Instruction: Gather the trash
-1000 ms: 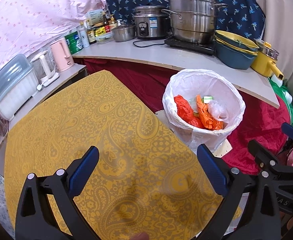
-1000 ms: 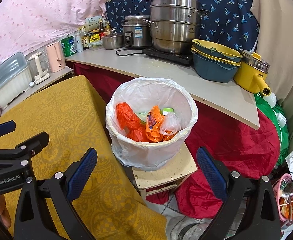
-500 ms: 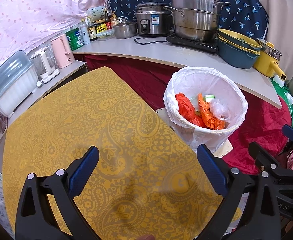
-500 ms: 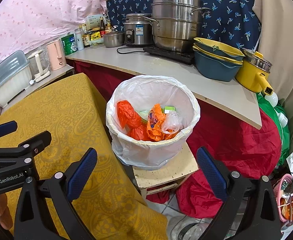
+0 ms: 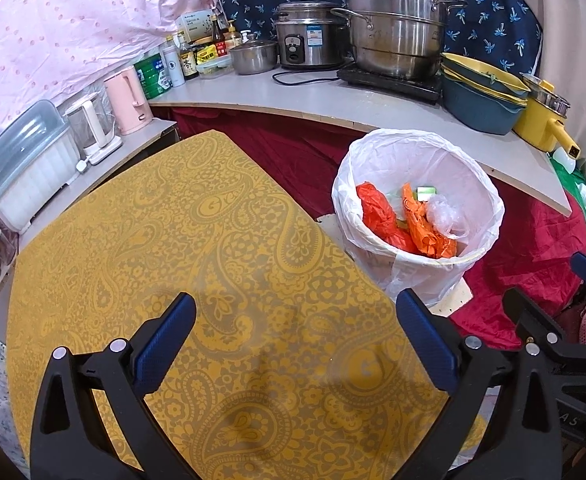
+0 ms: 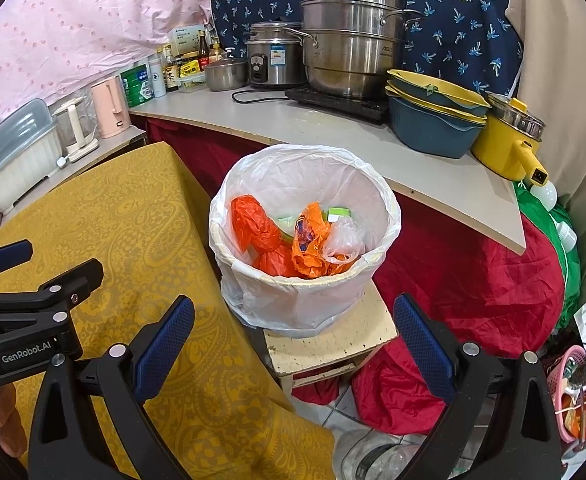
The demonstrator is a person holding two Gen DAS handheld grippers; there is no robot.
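The left gripper (image 5: 295, 344) is hovering over the yellow tablecloth (image 5: 165, 240), its jaws spread wide and holding nothing. To its right, the right gripper (image 6: 293, 340) is likewise gaping wide and empty, facing the white-lined trash bin (image 6: 305, 296), which is sitting on a small stool (image 6: 333, 344) and holding orange bags (image 6: 253, 228).

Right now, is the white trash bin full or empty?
Partly full: the white-lined trash bin holds crumpled orange plastic bags and a clear bag, below the rim.
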